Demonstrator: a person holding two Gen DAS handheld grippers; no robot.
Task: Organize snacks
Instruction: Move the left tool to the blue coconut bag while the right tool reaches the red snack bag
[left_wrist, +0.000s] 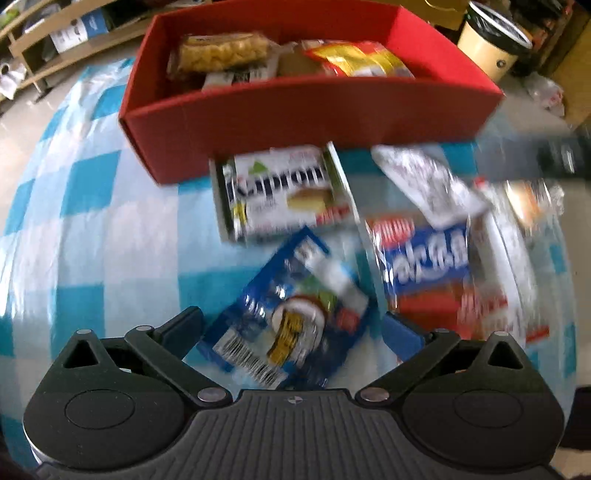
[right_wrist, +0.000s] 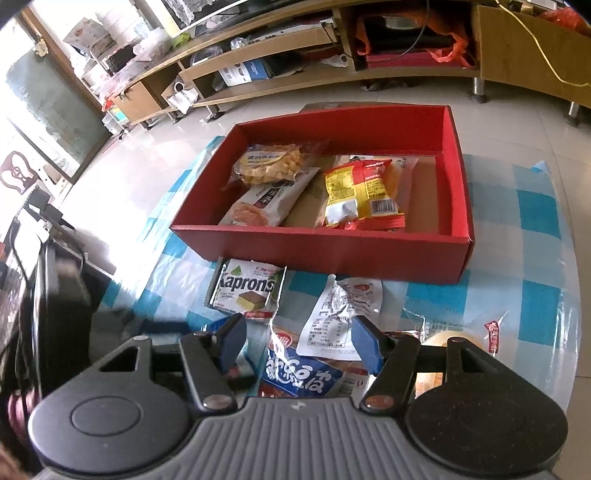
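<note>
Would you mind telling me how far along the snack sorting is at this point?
Partly done. The red box already holds three packets, including the yellow-and-red bag. Nothing is in hand: the left tongs are open over the blue coconut packet, and the right tongs are open too. Still on the checked cloth: the Kaprons wafer and several other packets.

Red box (right_wrist: 325, 251): matt cardboard, smooth walls, plain brown card floor. Snack packets, e.g. Kaprons wafer pack (right_wrist: 245, 290) and yellow-red packet (right_wrist: 360, 192): glossy, crinkled plastic film. Checked table cover (right_wrist: 535, 295): shiny thin plastic sheet, wrinkled. Floor (right_wrist: 147, 177): polished glossy tiles. Far shelving (right_wrist: 280, 40): smooth wood-look board. Right gripper (right_wrist: 299, 343): matt black plastic, blue pads.
</note>
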